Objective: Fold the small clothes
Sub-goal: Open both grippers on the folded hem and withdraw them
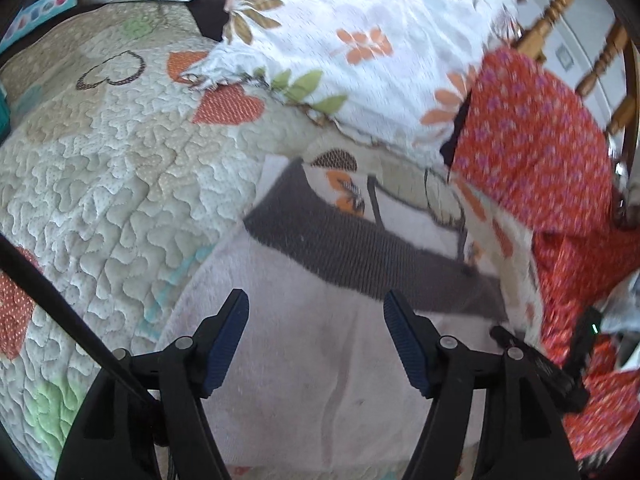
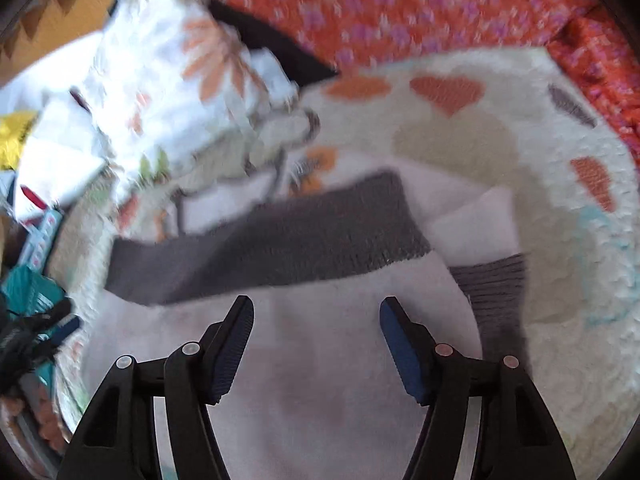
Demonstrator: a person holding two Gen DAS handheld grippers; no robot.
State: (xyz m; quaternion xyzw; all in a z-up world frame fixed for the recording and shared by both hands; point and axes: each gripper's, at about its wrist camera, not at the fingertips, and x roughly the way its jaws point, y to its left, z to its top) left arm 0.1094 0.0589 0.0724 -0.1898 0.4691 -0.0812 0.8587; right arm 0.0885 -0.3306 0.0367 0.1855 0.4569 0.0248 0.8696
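Left hand-held gripper (image 1: 316, 336) and right hand-held gripper (image 2: 316, 342), each with jaws standing wide and nothing between the blue pads, poised over a small pale-pink garment (image 1: 304, 360) that lies spread on the quilted bedspread (image 1: 100, 184). A dark-grey ribbed band (image 1: 360, 248) crosses the garment's far edge; a ribbed cuff (image 2: 492, 280) shows at the right. The fabric looks soft, light and limp, likely to sag and slide; the firmer ribbed band or a corner seems the better hold. Beyond lie a floral pillow (image 1: 360, 40) and red patterned cloth (image 1: 536, 148). No containers are clearly discernible.
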